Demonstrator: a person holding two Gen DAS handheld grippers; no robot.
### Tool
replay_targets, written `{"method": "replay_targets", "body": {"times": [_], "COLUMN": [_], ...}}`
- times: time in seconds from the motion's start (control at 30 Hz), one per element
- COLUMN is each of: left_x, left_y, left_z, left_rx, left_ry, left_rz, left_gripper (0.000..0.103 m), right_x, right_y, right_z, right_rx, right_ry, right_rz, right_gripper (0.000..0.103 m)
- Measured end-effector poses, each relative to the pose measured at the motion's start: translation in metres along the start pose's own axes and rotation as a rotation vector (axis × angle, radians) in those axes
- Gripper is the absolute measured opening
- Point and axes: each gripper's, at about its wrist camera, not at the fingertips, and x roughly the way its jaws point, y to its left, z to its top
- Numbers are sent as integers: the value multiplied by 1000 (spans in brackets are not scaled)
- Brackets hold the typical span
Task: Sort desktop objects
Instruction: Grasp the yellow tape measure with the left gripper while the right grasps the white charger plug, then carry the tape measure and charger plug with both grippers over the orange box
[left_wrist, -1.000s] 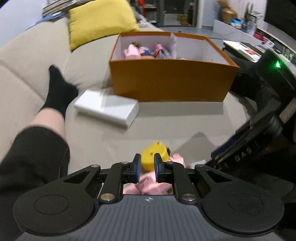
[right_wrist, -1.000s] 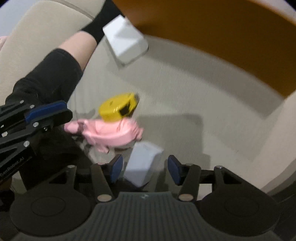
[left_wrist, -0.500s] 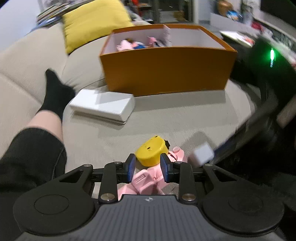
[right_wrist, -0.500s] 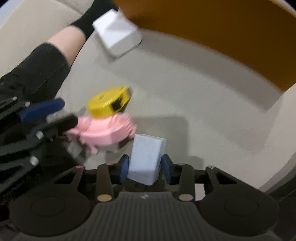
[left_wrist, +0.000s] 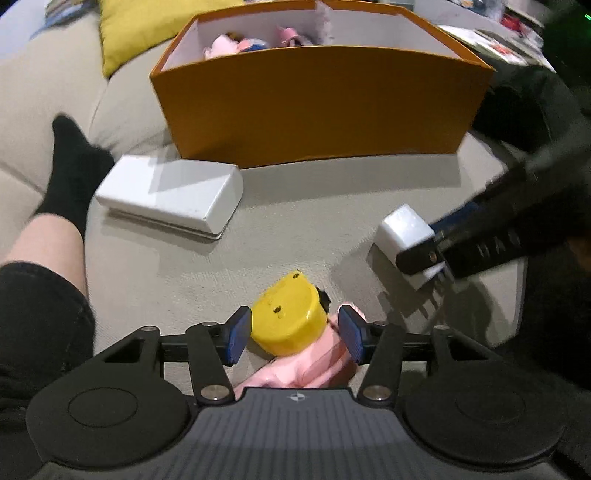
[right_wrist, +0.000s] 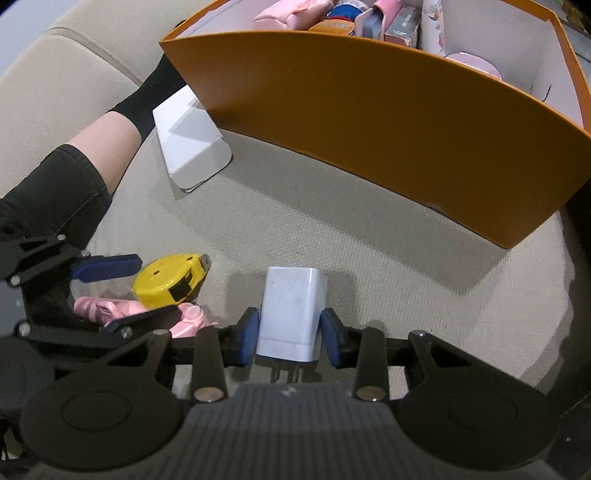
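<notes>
My right gripper (right_wrist: 290, 338) is shut on a white plug adapter (right_wrist: 290, 314) and holds it above the beige cushion; it also shows in the left wrist view (left_wrist: 404, 236). My left gripper (left_wrist: 293, 334) is open, its blue pads on either side of a yellow tape measure (left_wrist: 290, 321) that rests on a pink toy (left_wrist: 306, 369). The tape measure (right_wrist: 168, 280) and pink toy (right_wrist: 110, 308) also show in the right wrist view. An orange box (left_wrist: 317, 103) with a divider stands beyond, with pink and other items inside.
A flat white box (left_wrist: 170, 192) lies left of the orange box (right_wrist: 388, 122). A person's leg with a black sock (left_wrist: 74, 155) lies at the left. A yellow cushion (left_wrist: 147, 26) sits behind the orange box. Black clutter is at the right.
My right gripper closed on the white adapter and lifted it toward the orange box. My left gripper opened wider and moved forward around the yellow tape measure.
</notes>
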Motion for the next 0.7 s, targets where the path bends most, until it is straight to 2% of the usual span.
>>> {"method": "replay_targets", "body": {"times": [0.17,0.27,0.37,0.43,0.47,0.57,0.7], "left_x": [13,24,21,18,15,6,-1], "left_y": [3,1,3,8,12,22,30], "left_z": [10,10,10,12,13,17,17], "left_rx": [-44,-23,-18,-33,-37,-63,-83], "left_ry": [49,81,74,61,50,18,-9], "left_rz": [2,18,12,32,49,46,72], "left_gripper": [63,61,59,55,44,38,30], "right_x": [1,3,3,3,2,-4,-6], "right_y": [-3,-3,-5,-3,-1,4,4], "right_z": [1,1,1,1,0,-1,-1], "right_rx": [-8,-15,-14,-32,-48,-96,-107], "right_ry": [-13,-18,-21,-26,-31,-65,-63], "right_rz": [21,30,41,35,24,-5,-15], "right_gripper": [39,39,39,39,39,40,40]}}
